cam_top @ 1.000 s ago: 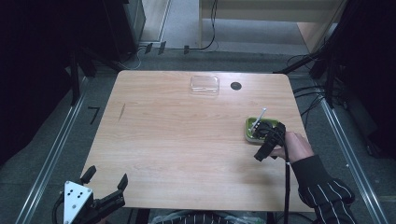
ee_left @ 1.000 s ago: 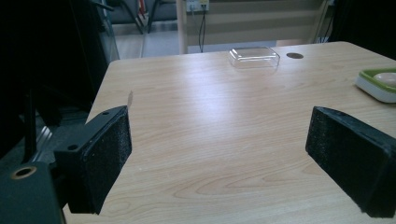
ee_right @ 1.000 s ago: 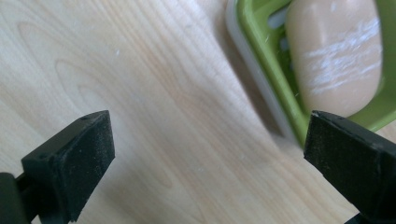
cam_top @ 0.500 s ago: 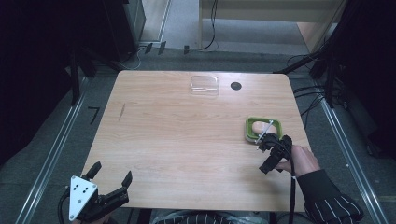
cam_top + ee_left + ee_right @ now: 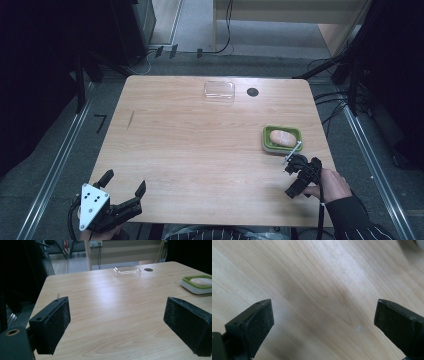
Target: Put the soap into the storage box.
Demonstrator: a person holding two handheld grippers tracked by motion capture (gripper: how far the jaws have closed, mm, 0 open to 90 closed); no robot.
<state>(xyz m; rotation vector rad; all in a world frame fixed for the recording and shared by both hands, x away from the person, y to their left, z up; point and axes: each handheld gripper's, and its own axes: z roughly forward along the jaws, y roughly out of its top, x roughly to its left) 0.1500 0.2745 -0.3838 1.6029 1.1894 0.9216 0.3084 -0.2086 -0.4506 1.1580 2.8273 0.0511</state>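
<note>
Both grippers' jaws spread, empty; soap dish (image 5: 283, 139) just beyond right gripper (image 5: 300, 176).

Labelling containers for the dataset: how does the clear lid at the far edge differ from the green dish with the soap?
The clear lid is see-through and colourless; the green dish is opaque, with a green rim over a white base. The lid holds nothing visible, while the dish carries a pale soap bar. The lid sits by the table's far edge; the dish sits near its right edge. Both are low rounded rectangles resting flat and untouched.

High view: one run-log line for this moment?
right gripper: open, beside soap dish | soap: in dish | left gripper: open, near edge | clear lid: far
</note>
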